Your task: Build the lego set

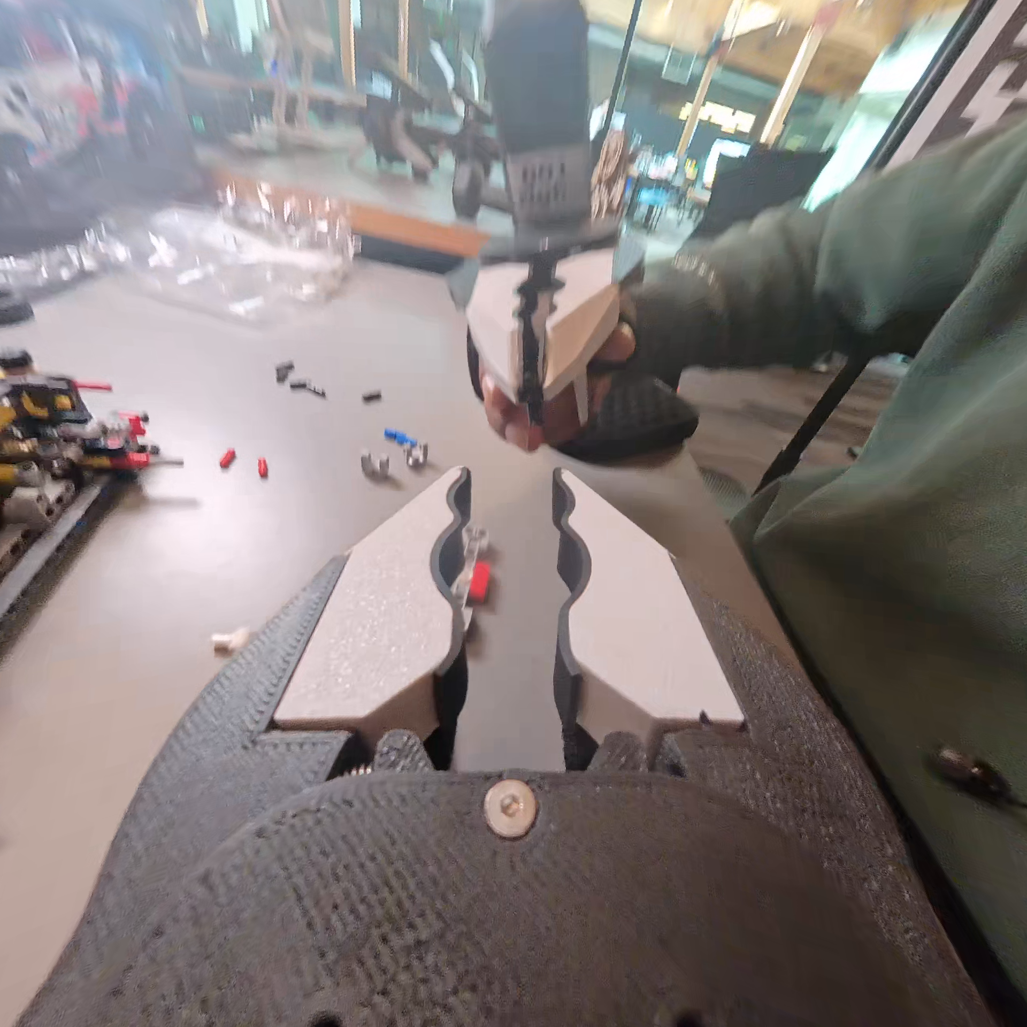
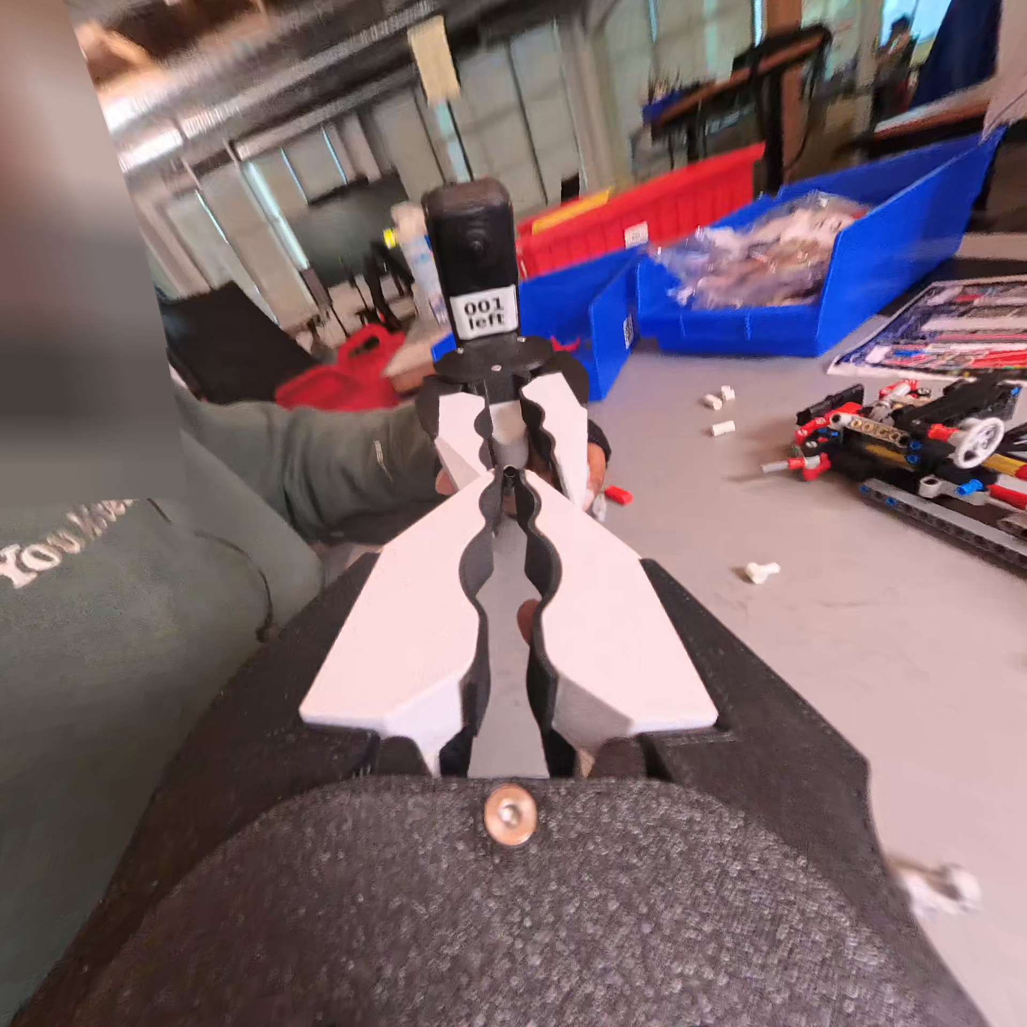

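Observation:
My left gripper is open and empty, low over the grey table. A small red and grey Lego piece lies on the table beneath the gap between its fingers. My right gripper faces the left one tip to tip and is shut on a small black pin. It also shows in the left wrist view, held by a hand. The left gripper shows in the right wrist view, jaws apart. The part-built Lego car sits on the table, also seen at the left.
Loose pieces lie about: red pins, blue pins, grey connectors, black pins, white pins. Blue bins with bagged parts, a red bin, an instruction booklet and plastic bags stand behind. The grippers are tip to tip, or close to it.

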{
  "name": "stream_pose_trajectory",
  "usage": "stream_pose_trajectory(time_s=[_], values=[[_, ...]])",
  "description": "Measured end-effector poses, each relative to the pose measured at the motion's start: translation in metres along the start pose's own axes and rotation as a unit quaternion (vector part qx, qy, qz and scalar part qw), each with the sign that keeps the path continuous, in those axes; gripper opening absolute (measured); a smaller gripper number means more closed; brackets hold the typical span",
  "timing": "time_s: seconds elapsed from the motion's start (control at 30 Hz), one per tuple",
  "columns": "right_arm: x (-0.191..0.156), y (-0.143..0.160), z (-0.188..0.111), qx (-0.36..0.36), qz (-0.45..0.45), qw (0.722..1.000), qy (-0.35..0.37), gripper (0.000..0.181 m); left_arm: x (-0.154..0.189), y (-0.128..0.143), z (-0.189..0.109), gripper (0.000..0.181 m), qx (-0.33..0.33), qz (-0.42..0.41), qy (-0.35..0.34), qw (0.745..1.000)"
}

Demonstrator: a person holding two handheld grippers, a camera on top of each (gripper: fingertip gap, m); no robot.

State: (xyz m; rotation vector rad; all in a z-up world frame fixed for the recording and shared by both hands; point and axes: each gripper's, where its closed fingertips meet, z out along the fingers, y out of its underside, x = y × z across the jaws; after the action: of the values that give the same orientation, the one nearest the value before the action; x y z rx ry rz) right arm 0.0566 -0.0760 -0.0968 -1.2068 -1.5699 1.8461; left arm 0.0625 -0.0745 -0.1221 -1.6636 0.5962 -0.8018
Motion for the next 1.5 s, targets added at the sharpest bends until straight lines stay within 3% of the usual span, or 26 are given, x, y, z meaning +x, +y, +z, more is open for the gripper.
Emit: stream_pose_trajectory(time_s=[0.13,0.3,0.57,0.7,0.8,0.97,1.2,1.33,1.43,1.5], values=[[-0.008,-0.005,0.003,0.068,0.007,0.998,-0.004,0.003,0.012,-0.017,-0.001,0.021,0.040,0.011,0.012,0.999],[-0.010,0.003,0.006,0.073,-0.001,0.997,-0.017,0.002,0.014,-0.016,0.000,0.006,0.036,0.018,0.010,0.999],[-0.021,0.018,0.003,-0.063,-0.145,0.987,-0.034,0.004,0.028,-0.002,0.003,0.002,-0.010,-0.001,0.079,0.997],[-0.028,0.029,0.002,-0.153,-0.243,0.957,-0.051,0.015,0.038,0.006,0.005,0.002,-0.032,-0.012,0.112,0.993],[-0.033,0.034,0.001,-0.202,-0.302,0.930,-0.062,0.011,0.042,0.009,0.006,0.002,-0.038,-0.023,0.130,0.991],[-0.037,0.040,-0.001,-0.253,-0.334,0.904,-0.082,0.008,0.048,0.012,0.006,0.002,-0.043,-0.034,0.155,0.986],[-0.037,0.044,0.000,-0.277,-0.346,0.892,-0.087,0.003,0.051,0.016,0.007,0.002,-0.050,-0.062,0.174,0.982],[-0.028,0.045,-0.003,-0.296,-0.323,0.896,-0.071,0.002,0.041,0.019,0.009,0.002,-0.052,-0.053,0.143,0.987],[-0.004,0.050,-0.017,-0.349,-0.305,0.885,-0.040,0.002,0.011,0.030,0.008,0.024,-0.092,0.007,0.051,0.994],[0.018,0.061,-0.028,-0.403,-0.296,0.866,-0.010,0.002,-0.016,0.048,0.006,0.028,-0.151,0.050,-0.014,0.987]])
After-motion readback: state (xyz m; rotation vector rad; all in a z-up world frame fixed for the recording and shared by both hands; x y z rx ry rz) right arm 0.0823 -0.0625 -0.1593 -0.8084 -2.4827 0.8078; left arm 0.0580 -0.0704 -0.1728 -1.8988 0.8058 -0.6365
